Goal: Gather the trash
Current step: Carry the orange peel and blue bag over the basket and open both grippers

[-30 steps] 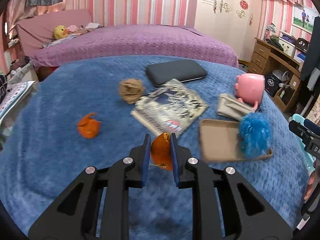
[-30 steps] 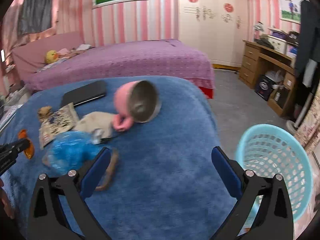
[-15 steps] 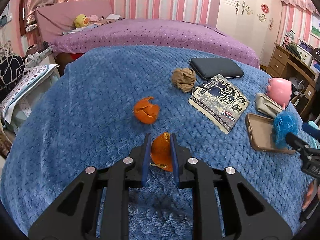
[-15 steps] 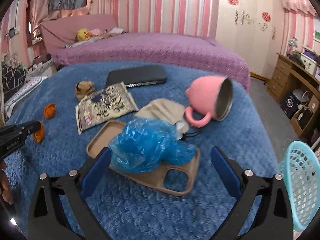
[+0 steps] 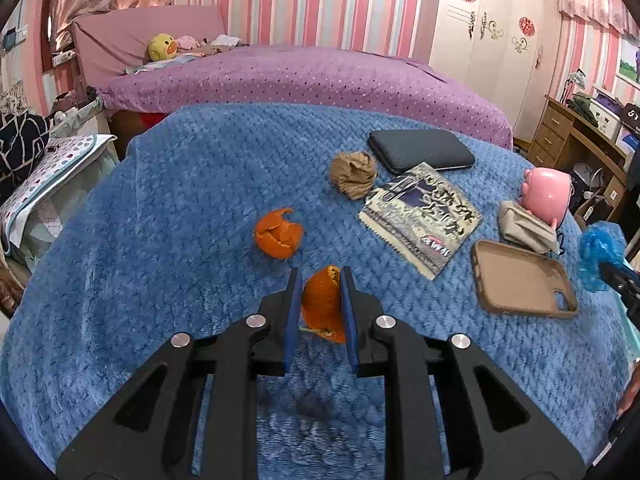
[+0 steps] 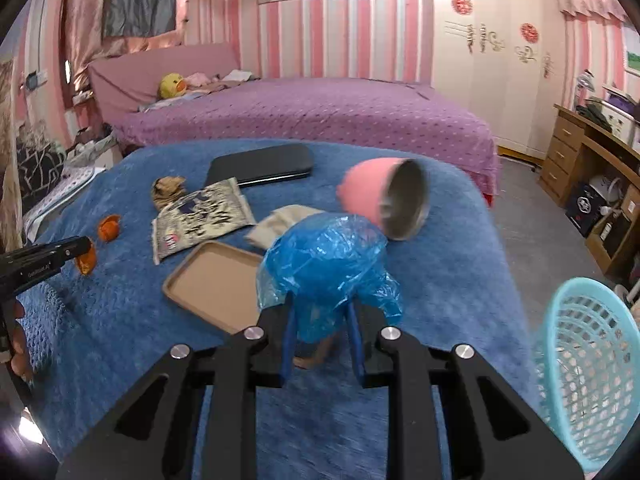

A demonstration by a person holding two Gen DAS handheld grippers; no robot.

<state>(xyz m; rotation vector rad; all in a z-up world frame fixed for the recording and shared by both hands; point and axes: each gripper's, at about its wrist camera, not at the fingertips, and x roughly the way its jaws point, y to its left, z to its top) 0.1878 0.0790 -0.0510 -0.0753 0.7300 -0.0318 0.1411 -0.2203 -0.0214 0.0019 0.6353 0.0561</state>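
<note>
The left gripper point(image 5: 319, 306) is clamping an orange peel point(image 5: 323, 304) while the right gripper point(image 6: 322, 334), jaws just closing, is pinching the blue plastic bag point(image 6: 326, 264), both likely headed for the basket point(image 6: 586, 364).

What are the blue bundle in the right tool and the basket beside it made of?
The blue bundle looks like thin plastic film: translucent, glossy, crinkled, bunched where the right tool has just closed on it. The basket looks like moulded light-blue plastic, with a smooth rim and a regular lattice of holes.
</note>
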